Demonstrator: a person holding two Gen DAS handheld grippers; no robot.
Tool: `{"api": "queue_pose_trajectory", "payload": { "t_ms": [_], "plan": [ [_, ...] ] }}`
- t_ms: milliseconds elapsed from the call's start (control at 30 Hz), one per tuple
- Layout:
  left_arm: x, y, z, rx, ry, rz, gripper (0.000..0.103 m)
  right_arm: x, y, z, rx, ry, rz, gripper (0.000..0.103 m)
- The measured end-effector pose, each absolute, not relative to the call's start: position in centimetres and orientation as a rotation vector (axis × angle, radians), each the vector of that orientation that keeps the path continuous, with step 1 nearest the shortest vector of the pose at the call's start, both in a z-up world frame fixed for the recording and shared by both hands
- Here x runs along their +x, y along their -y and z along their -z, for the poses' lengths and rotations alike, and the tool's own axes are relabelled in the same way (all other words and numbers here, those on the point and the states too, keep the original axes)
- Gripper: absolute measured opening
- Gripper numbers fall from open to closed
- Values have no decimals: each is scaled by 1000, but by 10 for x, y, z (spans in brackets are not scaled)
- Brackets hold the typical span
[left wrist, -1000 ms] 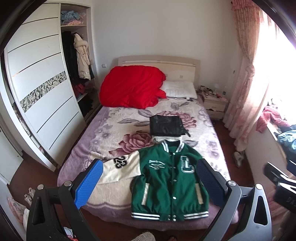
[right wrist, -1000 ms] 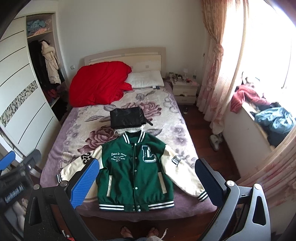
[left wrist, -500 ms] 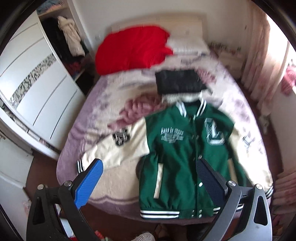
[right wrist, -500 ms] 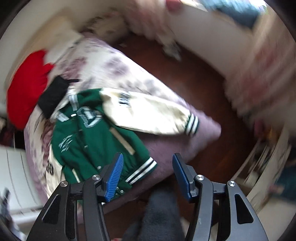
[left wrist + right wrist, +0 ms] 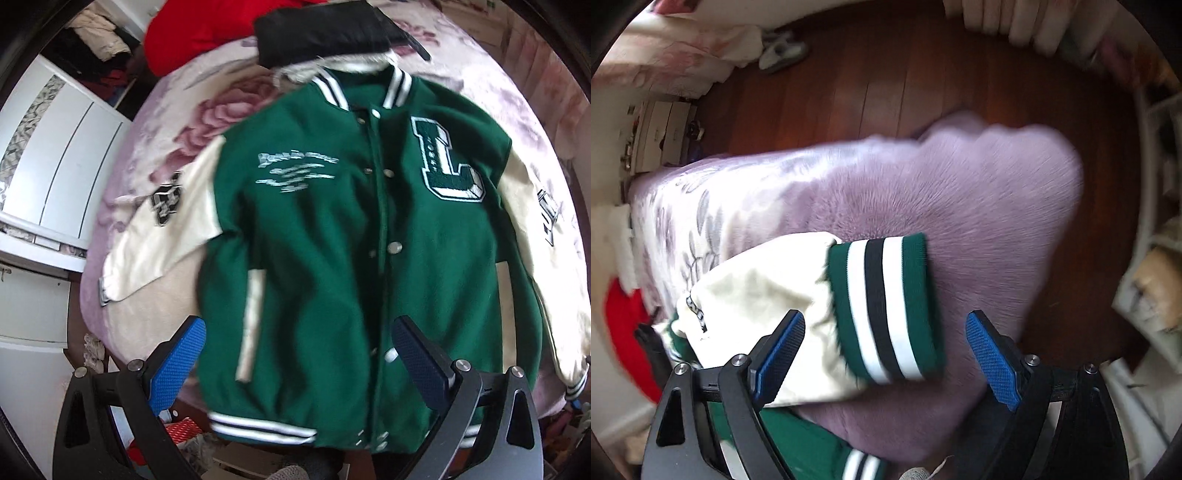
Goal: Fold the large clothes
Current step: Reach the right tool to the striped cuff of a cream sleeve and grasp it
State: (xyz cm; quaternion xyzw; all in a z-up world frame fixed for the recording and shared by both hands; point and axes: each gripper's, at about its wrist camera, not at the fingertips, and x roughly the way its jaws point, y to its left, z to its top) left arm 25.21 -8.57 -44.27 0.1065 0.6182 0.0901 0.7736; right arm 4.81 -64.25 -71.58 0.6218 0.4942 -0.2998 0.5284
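A green varsity jacket (image 5: 351, 229) with cream sleeves lies flat, front up, on the purple floral bed cover (image 5: 177, 122). My left gripper (image 5: 295, 358) is open and empty above the jacket's lower front, near the striped hem. In the right wrist view the jacket's cream right sleeve (image 5: 768, 295) ends in a green, white and black striped cuff (image 5: 886, 306) near the bed's corner. My right gripper (image 5: 886, 354) is open, close over that cuff, one finger on each side of it, not closed on it.
A folded black garment (image 5: 321, 29) lies just beyond the jacket's collar, with a red duvet (image 5: 199, 33) behind it. A white wardrobe (image 5: 48, 147) stands left of the bed. Dark wood floor (image 5: 923, 85) surrounds the bed corner; shelves (image 5: 1160, 258) stand to the right.
Both grippers have dropped toward the bed. The left has closed in over the jacket's front. The right has swung to the right sleeve and now straddles its cuff, jaws wider than half a second ago.
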Motion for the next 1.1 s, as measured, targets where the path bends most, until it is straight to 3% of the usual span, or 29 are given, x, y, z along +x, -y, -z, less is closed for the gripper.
{"api": "queue_pose_trajectory", "payload": {
  "t_ms": [133,167,233,267,500,767,933,1100],
  "plan": [
    [272,124,463,243,-1339,-147,103,80,632,748,1429,-1269,623,87],
    [275,136,466,251,-1333,-124,103,87,629,745,1364,-1258,635,68],
    [283,154,469,268,-1320,-94,103,92,631,737,1345,-1231,632,40],
    [287,165,472,273,-1310,-72,103,93,636,731,1357,-1197,625,32],
    [364,256,506,245,-1286,74,103,160,710,658,1180,-995,636,28],
    [463,318,585,269,-1345,69,103,263,775,583,930,-885,551,26],
    [480,319,633,257,-1420,76,103,333,800,607,826,-1018,593,25],
    [464,289,607,200,-1375,81,103,342,793,589,841,-1000,571,24]
  ]
}}
